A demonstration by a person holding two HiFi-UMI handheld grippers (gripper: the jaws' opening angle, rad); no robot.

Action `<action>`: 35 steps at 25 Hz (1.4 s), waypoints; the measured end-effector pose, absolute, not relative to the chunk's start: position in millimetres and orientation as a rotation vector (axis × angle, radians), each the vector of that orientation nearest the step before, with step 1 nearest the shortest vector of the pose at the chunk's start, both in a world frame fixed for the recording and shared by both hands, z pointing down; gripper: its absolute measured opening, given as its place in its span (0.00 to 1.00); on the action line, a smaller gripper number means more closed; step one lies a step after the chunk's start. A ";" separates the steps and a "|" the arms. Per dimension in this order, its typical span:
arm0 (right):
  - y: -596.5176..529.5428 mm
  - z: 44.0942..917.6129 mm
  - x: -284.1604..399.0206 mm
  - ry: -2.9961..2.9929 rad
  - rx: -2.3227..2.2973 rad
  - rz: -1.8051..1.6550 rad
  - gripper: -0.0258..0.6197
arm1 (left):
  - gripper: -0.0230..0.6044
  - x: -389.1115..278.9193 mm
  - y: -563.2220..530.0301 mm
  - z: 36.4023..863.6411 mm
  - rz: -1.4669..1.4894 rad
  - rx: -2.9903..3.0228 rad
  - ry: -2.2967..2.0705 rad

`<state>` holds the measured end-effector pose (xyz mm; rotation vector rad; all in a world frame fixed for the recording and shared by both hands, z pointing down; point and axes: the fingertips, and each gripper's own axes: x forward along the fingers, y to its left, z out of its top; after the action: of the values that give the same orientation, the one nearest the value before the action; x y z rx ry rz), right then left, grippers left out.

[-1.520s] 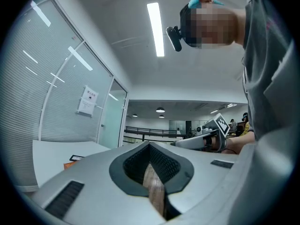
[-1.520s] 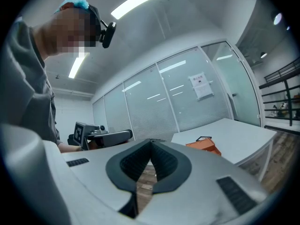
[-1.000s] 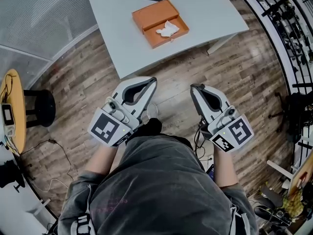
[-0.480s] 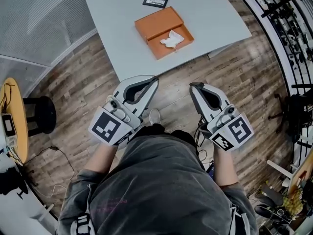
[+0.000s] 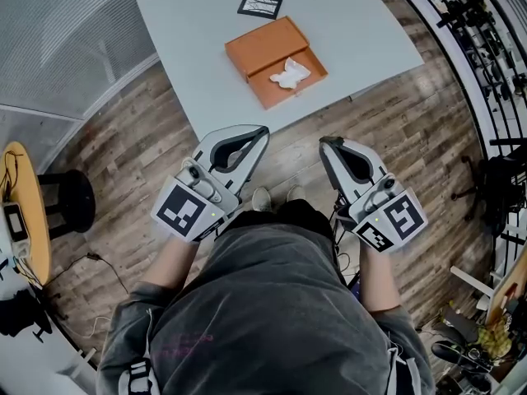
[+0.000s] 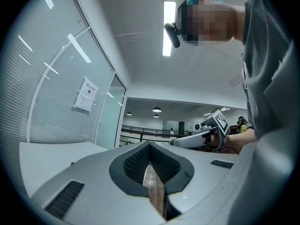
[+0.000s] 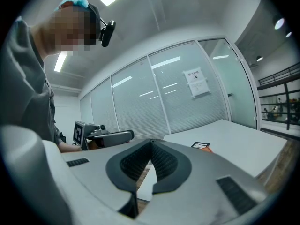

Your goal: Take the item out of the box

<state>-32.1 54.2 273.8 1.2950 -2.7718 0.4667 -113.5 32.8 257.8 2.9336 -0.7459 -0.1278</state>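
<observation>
An orange box [image 5: 274, 59] lies open on the pale table [image 5: 354, 23], lid folded back, with a white crumpled item [image 5: 289, 75] in its tray. My left gripper [image 5: 261, 130] is held over the wooden floor just short of the table's near edge, jaws shut with nothing between them. My right gripper [image 5: 327, 143] hangs beside it, also shut and empty. In the left gripper view the jaw tips [image 6: 150, 145] meet; the right gripper's tips [image 7: 151, 142] meet too. Both are well short of the box.
A black-framed card [image 5: 259, 6] lies on the table behind the box. A round yellow side table [image 5: 25, 196] with a black stool stands at the left. Racks and equipment [image 5: 494, 48] line the right side. A glass partition runs along the left.
The table and box have shifted slightly lower and nearer in the head view as the person steps closer. Both grippers keep their pose, shut.
</observation>
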 end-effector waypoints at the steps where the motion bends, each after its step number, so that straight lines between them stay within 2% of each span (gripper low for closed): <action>1: 51.6 274.2 -31.6 -2.770 1.297 0.468 0.05 | 0.06 -113.3 30.0 259.5 -0.118 2.932 -0.747; 16: -10.5 289.2 -11.4 -2.808 1.201 0.512 0.05 | 0.06 -89.8 -27.2 276.2 -0.072 2.896 -0.832; 35: -125.3 332.0 71.2 -2.833 1.012 0.641 0.05 | 0.06 -6.3 -134.4 330.9 0.158 2.800 -1.001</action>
<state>71.2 -125.3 332.0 1.0117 -2.8327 0.6410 -6.3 -134.4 330.9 2.8001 -1.0006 0.1582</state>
